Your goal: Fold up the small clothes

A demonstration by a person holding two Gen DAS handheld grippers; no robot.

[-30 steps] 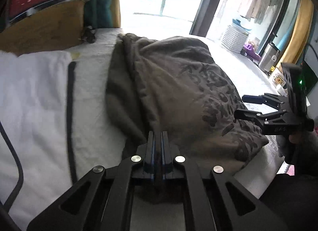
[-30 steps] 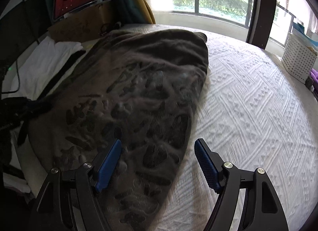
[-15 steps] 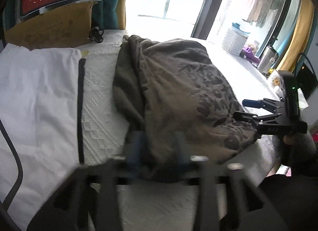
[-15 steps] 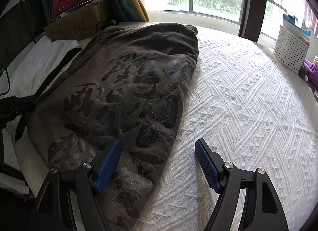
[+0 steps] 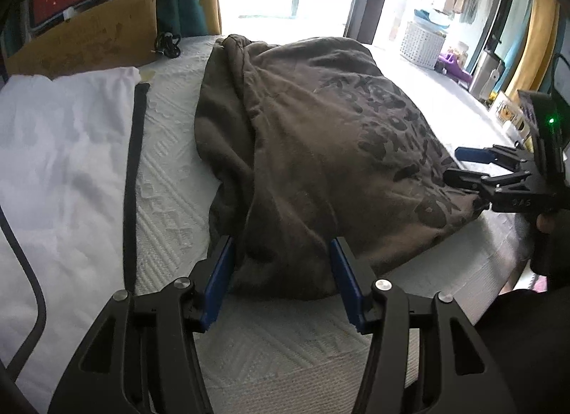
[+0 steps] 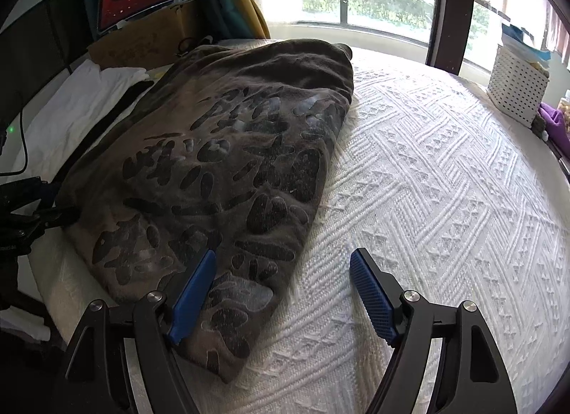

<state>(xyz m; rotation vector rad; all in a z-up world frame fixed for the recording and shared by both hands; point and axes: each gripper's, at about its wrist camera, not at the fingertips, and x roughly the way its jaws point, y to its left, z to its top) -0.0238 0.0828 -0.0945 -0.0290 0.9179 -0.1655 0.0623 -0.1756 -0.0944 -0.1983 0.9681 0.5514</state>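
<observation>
1. Left wrist view: the left claw (image 5: 281, 271) stood with its blue pads apart, the near edge of the folded brown-grey printed cotton garment (image 5: 320, 150) lying between them; neither pad pressed the cloth, which lay loose.
2. The garment lay on the white textured bedspread (image 5: 171, 196), folded lengthwise with the dark print uppermost, reaching away toward the window.
3. To its left lay a flat white cloth with a black trim strip (image 5: 64, 150), apart from the garment.
4. At the right edge the right claw (image 5: 459, 164) was seen from the side, held by a hand (image 5: 545, 221), its pads parted at the garment's right-hand corner.
5. Right wrist view: the right claw (image 6: 285, 293) was wide, gripping nothing; its left pad hung over the garment (image 6: 228, 164), its right pad over bare bedspread (image 6: 427, 182).
6. The left claw (image 6: 53, 207) showed dimly at the garment's far left edge.
7. A white perforated basket (image 6: 516, 89) stood by the window.
</observation>
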